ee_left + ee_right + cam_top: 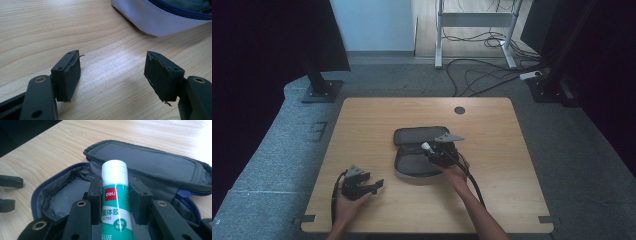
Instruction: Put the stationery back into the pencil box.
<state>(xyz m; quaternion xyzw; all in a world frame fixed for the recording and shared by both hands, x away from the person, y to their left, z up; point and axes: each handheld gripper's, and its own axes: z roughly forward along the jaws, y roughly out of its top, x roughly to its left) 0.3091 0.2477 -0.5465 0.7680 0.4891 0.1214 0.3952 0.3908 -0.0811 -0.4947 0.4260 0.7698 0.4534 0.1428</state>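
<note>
Right hand-held gripper (115, 202) around cylindrical glue stick (115, 202)

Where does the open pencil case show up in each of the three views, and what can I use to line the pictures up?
High view: the pencil case lies at table centre, lid flipped back, under the right claw.
Left gripper view: its pale outer wall and blue zipper fill the top right corner.
Right gripper view: its grey inside spreads behind the glue stick held in the claw.
Shared landmark: the case's blue zipper edge.
</note>
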